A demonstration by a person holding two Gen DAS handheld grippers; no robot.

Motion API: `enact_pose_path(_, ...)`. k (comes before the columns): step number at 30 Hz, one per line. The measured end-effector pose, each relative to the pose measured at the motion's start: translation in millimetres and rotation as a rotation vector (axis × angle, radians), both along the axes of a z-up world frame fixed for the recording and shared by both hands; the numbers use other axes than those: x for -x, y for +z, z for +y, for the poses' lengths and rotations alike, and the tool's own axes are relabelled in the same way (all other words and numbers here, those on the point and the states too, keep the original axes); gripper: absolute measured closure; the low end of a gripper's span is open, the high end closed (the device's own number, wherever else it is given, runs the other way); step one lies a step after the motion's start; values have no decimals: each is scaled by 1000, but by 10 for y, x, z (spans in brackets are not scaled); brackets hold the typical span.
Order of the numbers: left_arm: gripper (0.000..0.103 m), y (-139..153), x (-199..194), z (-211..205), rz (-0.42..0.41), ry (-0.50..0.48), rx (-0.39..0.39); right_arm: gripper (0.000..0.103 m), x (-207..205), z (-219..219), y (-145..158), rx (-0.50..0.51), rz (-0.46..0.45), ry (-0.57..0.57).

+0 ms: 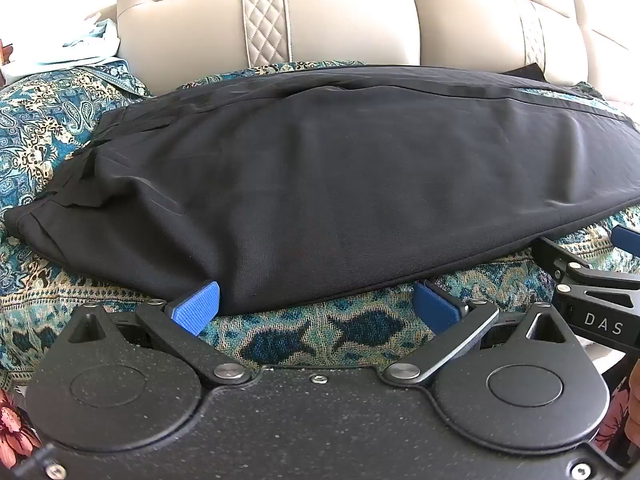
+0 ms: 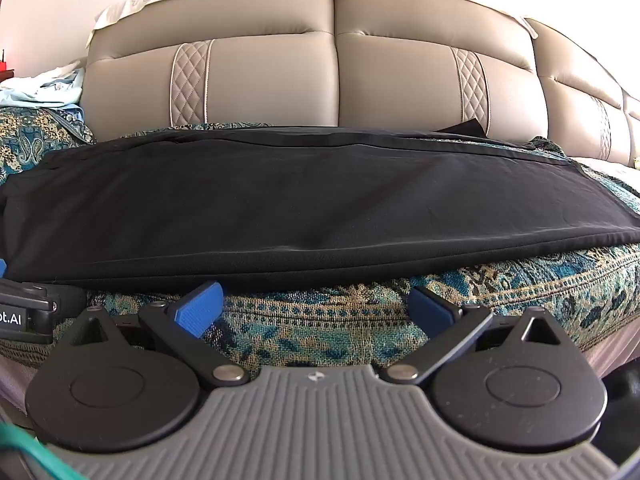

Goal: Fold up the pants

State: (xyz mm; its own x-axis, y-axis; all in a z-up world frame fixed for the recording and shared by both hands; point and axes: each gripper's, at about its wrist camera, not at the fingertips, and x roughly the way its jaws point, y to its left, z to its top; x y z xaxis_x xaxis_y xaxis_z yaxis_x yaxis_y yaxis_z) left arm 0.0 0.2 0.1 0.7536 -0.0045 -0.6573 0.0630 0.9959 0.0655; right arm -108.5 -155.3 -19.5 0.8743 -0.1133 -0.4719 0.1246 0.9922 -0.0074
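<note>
Black pants lie lengthwise across a patterned teal cover, folded leg on leg, waistband end at the left. They also fill the right wrist view. My left gripper is open at the pants' near edge, its left pad touching the fabric hem. My right gripper is open just below the near edge, holding nothing. The right gripper's body shows at the right of the left wrist view.
The teal paisley cover drapes a beige leather sofa with a quilted backrest. Light blue cloth is piled at the far left. The seat's front edge drops off near me.
</note>
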Motion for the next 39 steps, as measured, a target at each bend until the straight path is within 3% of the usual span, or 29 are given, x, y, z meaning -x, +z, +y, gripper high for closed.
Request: enact_pose_path(39, 0, -3, 6, 2, 11, 0, -7, 0, 0, 3, -3, 0, 0, 0)
